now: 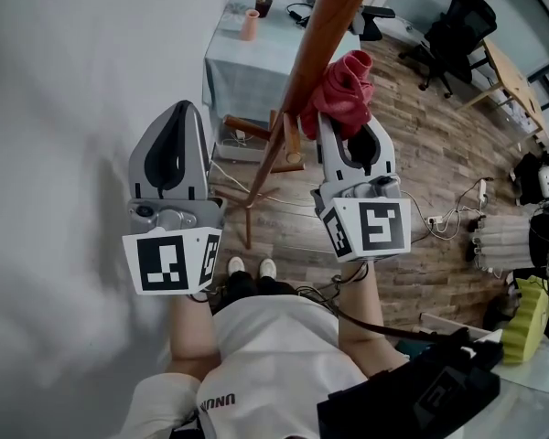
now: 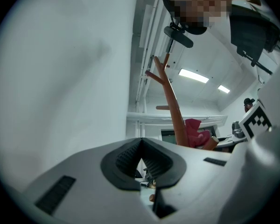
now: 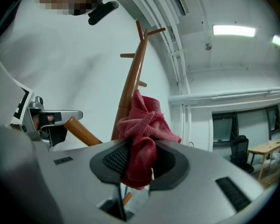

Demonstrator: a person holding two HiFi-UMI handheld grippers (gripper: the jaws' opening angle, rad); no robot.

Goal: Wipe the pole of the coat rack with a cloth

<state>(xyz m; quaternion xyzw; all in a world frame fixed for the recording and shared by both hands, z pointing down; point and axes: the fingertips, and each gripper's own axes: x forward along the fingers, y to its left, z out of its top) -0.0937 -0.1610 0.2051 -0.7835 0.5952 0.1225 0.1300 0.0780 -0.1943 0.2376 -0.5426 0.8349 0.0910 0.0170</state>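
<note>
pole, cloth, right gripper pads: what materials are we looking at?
Pole: looks like wood, with a reddish-brown, smooth finish and a slight sheen.
Cloth: soft, fuzzy red fabric, maybe microfibre or terry. It is matte and bunched in folds, pinched in the jaws of the right gripper.
Pads: black, ribbed and matte, so likely rubber or a similar soft plastic.

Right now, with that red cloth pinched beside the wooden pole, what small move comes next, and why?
Probably slide the right gripper along the brown wooden coat-rack pole. Its jaws clamp the crumpled red cloth, which looks pressed against the pole. The left gripper is shut and empty.
</note>
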